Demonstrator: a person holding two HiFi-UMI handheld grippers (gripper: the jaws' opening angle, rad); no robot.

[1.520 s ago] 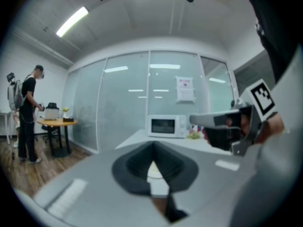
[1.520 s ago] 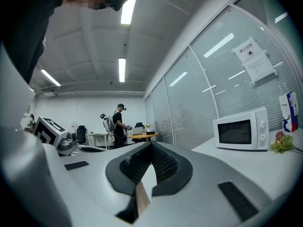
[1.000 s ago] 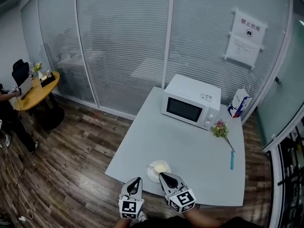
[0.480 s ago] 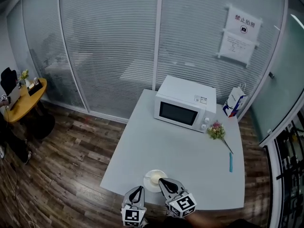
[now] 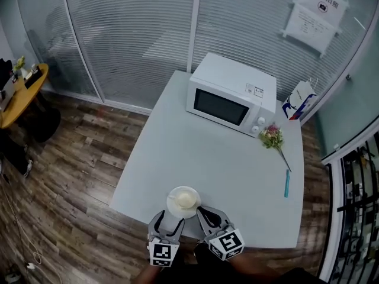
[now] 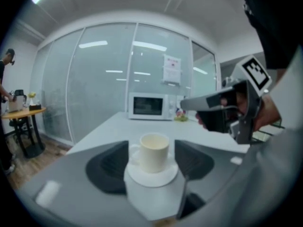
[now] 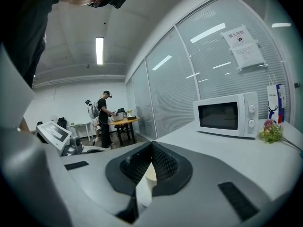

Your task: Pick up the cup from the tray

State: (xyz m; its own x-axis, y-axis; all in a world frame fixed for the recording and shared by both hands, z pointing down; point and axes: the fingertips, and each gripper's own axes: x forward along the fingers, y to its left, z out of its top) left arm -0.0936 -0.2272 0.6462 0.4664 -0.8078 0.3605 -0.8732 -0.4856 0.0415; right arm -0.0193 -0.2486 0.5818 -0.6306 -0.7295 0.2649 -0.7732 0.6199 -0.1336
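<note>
Closest in, left gripper [image 5: 167, 219] low at the near edge of a pale table [image 5: 225, 158], jaws just now opening and spread wide, gripping nothing. Between those jaws, a cream cup [image 5: 185, 200], upright on a round white saucer [image 5: 172, 195], close to the table's near edge and left of its middle; handle turned toward the left pad in the left gripper view, both pads clear of cup and saucer. Just to the right, right gripper [image 5: 200, 209], jaws pressed together at the tips and pinching nothing, tip close beside the saucer's rim, contact not clear from above. Farther on, a bare stretch of tabletop. Near the right edge, a blue pen [image 5: 287, 184] lying lengthwise, well apart from the cup. Beyond the pen, a small bunch of flowers [image 5: 272, 138] lying flat, blooms toward the far side. At the far end, a white microwave [image 5: 228, 99], door closed, knobs on its right, set at a slight angle. Beside it at the far right corner, a white and blue paper bag [image 5: 298, 107], upright. Behind everything, a glass wall [image 5: 136, 34] with blinds and a paper notice [image 5: 314, 13] stuck high on it. Off to the left, wooden floor [image 5: 77, 176] and a round yellow table [image 5: 18, 96] with small things on top, a person [image 7: 104, 117] standing beside it in the right gripper view.
</note>
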